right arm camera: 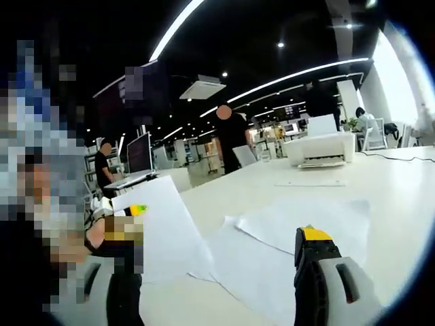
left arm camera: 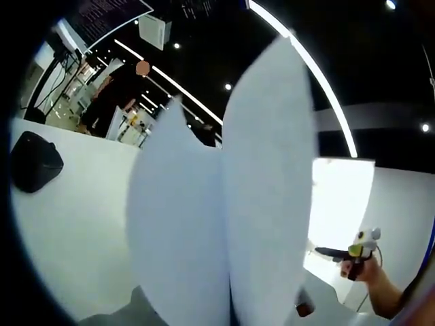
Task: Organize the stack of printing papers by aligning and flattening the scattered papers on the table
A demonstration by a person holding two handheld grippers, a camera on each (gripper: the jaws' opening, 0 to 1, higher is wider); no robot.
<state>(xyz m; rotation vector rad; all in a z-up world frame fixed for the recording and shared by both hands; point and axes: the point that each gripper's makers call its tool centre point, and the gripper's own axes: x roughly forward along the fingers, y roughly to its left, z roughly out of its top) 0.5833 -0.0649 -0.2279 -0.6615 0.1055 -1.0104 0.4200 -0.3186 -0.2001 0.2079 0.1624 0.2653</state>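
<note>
Jaws: your right gripper [right arm camera: 224, 285] stands wide open with nothing between its yellow-tipped jaws. Your left gripper [right arm camera: 117, 227], seen in the right gripper view, carries a raised sheet [right arm camera: 160, 227], but you cannot tell from either view how far its jaws are closed.

Table: the white table [right arm camera: 380, 183] runs wide and pale ahead of you, with a printer [right arm camera: 319, 148] standing at its far side.

Raised sheet: in the left gripper view the sheet [left arm camera: 224, 204] stands tilted up right before the lens, creased down its middle and lifted clear of the table.

Loose papers: several papers [right arm camera: 285, 231] lie flat on the table just ahead of your right jaws, overlapping at odd angles with their edges not squared.

Small things: a dark object [left arm camera: 34, 161] rests on the table at the left of the left gripper view.

Step in hand: by my reading, you are gathering one stray sheet to bring it onto the pile.

Next move: it likely calls for lowering the raised sheet flat over the loose papers, then using the open right jaws to nudge the edges into line.
</note>
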